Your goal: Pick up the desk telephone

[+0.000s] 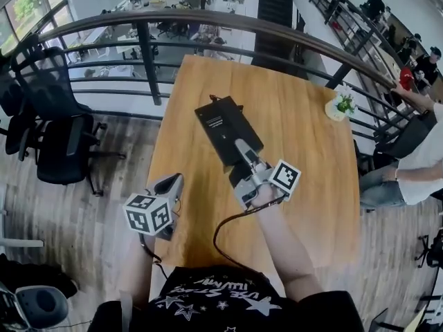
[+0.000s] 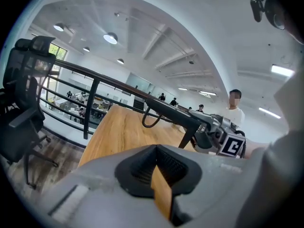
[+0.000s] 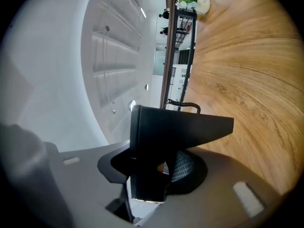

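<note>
**Black telephone aloft, pinched at one end only**

Black plastic, long and flat: the telephone hangs over the middle of the wooden surface, gripped by the right tongs at the end nearest the person. The right gripper view shows the tongs about half open and clamped on a thick edge of the body, with the rest jutting out past them. In the left gripper view the telephone looks clear of the wood, with a loop of cord dangling under its far end. The face turned up to the head view carries a small label and no keys that I can make out.

The left tongs sit near the surface's near-left edge, well apart from the telephone. They are closed tip to tip and hold nothing.

The lift looks done, but the hold is the weak point. Most of the weight hangs beyond the pads, so a quick swing or a jolt could make the body pivot in the grip, or slip out onto the wood. If the keyed side faces down, a loose handset could drop off. The hanging cord might catch on the surface's edge and tug the telephone. The free tongs give no support underneath.
</note>
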The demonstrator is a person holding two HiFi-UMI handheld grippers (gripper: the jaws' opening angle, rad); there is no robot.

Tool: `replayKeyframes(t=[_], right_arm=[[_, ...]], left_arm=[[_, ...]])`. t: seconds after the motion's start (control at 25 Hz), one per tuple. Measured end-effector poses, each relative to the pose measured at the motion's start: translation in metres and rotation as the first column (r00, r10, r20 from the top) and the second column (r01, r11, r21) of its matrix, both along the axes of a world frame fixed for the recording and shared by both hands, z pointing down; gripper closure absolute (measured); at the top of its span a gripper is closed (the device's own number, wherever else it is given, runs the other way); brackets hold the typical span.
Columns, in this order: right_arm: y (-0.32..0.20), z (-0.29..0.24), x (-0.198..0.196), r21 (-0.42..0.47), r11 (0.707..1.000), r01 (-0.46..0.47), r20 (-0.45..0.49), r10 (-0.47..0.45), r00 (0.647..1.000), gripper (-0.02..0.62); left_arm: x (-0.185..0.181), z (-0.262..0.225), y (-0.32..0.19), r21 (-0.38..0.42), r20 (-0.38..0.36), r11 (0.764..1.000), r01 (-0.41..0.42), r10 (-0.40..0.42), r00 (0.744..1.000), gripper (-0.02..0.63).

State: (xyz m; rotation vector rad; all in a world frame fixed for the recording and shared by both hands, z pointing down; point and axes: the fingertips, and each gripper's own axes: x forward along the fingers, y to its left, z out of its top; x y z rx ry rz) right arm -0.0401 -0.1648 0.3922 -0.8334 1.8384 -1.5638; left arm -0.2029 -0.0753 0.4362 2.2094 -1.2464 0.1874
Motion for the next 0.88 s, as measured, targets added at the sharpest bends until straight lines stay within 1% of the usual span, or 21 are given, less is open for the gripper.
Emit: replayKeyframes(t=[0.12,0.32,0.56,0.76,0.88], right_arm=[[0.035,0.010,0.004,0.000,1.000,0.000,0.001,0.000,1.000,0.425],[0.073,0.013,0.014,0.005,1.000,-0.004,0.021,0.004,1.000,0.423],[0.124,0.026,0.045,0.023,1.000,0.002,0.028,-0.003,1.000,0.422],[0.140,0.029,0.059,-0.017,1.000,0.010,0.045,-0.009,0.999,0.422],[0.139,0.034,0.062,-0.025,0.999,0.032,0.025,-0.032,0.999,0.422]], left_arm=[[0.004,0.011,0.030,-0.010,-0.012,1.000,-0.017,0.017,1.000,0.604],[0.016,0.017,0.059,-0.031,-0.029,0.998,-0.049,0.048,0.998,0.604],[0.044,0.030,0.099,-0.038,-0.019,0.997,-0.073,0.073,0.997,0.604],[0.057,0.023,0.113,-0.046,-0.008,0.996,-0.071,0.071,0.997,0.604],[0.058,0.023,0.114,-0.045,0.004,0.998,-0.050,0.050,0.999,0.604]])
